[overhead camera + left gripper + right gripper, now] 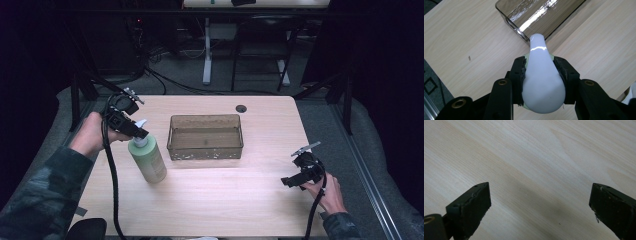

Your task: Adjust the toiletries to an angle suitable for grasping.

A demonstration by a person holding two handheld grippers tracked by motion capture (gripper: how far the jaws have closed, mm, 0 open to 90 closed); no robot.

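The left gripper (134,131) is clamped on the white pump head (541,72) of a green bottle (148,160), its two black jaws pressing the pump from either side, as the left gripper view shows from above. The bottle stands upright on the pale wooden table (225,200), at the table's left part and just beside the left end of a clear smoky-brown plastic bin (205,136); bottle and bin do not touch in the high view. The pump's spout points toward the near corner of the bin. The bin sits near the middle of the table with its long side facing the person, and its floor shows bare through the walls, with only glare and small light specks along the front wall. What the bottle holds cannot be told through its opaque green body. The right gripper (295,180) hovers low over bare wood at the right front of the table, well apart from bin and bottle, its jaws spread wide with nothing between them.
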